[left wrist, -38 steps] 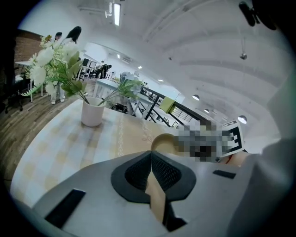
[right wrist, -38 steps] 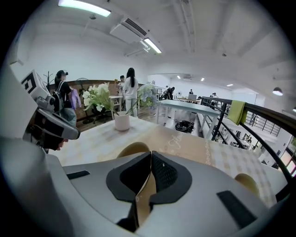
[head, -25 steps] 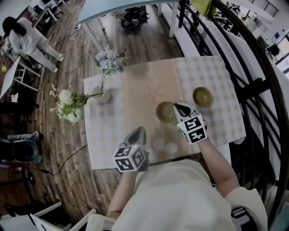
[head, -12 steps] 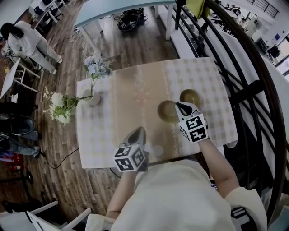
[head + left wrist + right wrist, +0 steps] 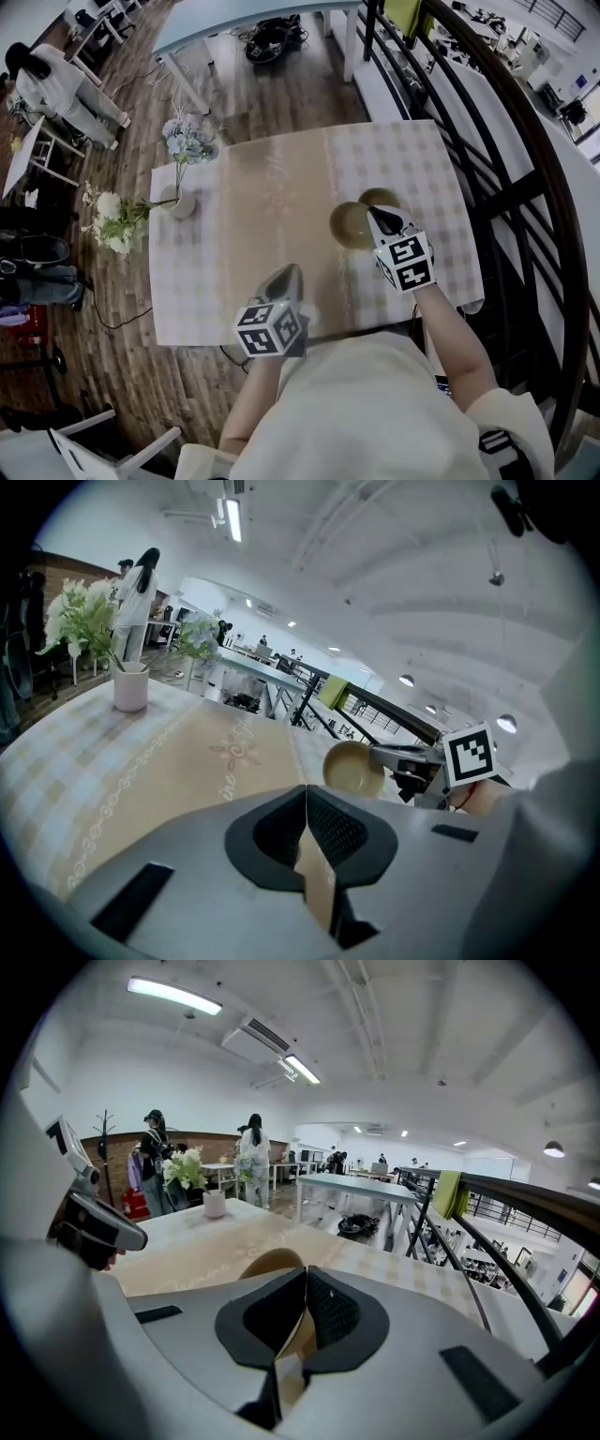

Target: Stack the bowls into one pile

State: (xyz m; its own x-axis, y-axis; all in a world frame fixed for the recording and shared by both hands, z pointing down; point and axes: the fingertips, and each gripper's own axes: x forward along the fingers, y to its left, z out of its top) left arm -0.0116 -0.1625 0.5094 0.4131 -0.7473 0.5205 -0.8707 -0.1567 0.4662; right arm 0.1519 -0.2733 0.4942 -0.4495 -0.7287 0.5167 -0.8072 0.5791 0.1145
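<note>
The worktop [image 5: 253,253] is open across its middle and near left. A flower vase [image 5: 180,202] blocks the far left corner. The near bowl [image 5: 347,225] and far bowl [image 5: 381,197] crowd the right, a railing [image 5: 511,192] just beyond.

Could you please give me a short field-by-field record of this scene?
second bowl: on table, partly hidden behind held bowl
held bowl: lifted, rim in right claw
right claw: shut on held bowl
left claw: shut, empty
vase: upright, holds flowers, table's left side
stack: not yet made
</note>
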